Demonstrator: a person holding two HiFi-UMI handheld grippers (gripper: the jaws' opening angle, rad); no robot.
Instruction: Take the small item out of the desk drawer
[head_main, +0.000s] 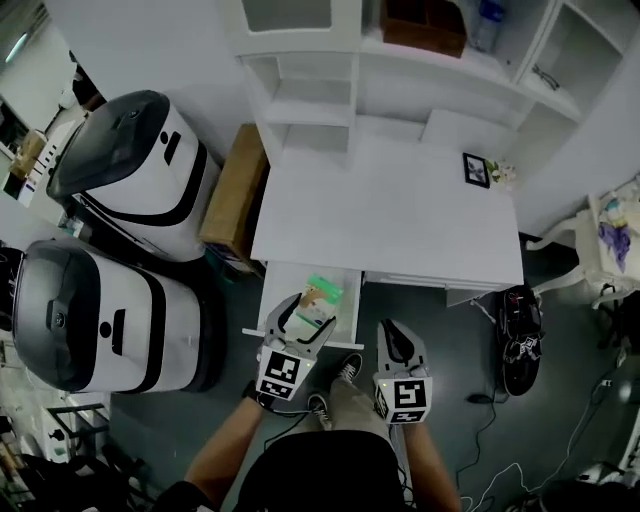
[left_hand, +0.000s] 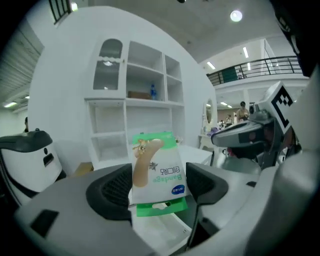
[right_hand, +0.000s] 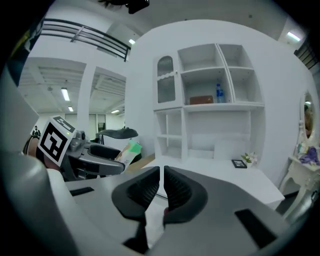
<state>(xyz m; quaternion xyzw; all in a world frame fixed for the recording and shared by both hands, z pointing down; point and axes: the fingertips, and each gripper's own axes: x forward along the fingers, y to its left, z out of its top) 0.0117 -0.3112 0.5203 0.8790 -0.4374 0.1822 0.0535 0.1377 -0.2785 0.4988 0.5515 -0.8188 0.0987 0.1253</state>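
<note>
A small bandage packet (head_main: 321, 295), white with green ends, stands between the pads of my left gripper (head_main: 305, 312), which is shut on it above the open white desk drawer (head_main: 349, 308). In the left gripper view the packet (left_hand: 158, 172) sits upright and upside down, with both pads against its edges. My right gripper (head_main: 396, 338) hovers just right of the drawer, below the desk's front edge. Its jaws (right_hand: 162, 186) are shut with nothing between them. The right gripper view also shows the packet (right_hand: 131, 150) off to the left.
The white desk (head_main: 400, 220) carries a small picture frame (head_main: 476, 168), with a shelf unit (head_main: 330, 80) behind. Two large white-and-black machines (head_main: 140, 165) (head_main: 100, 315) and a cardboard box (head_main: 235, 195) stand left. A black object (head_main: 520, 335) and cables lie on the floor right.
</note>
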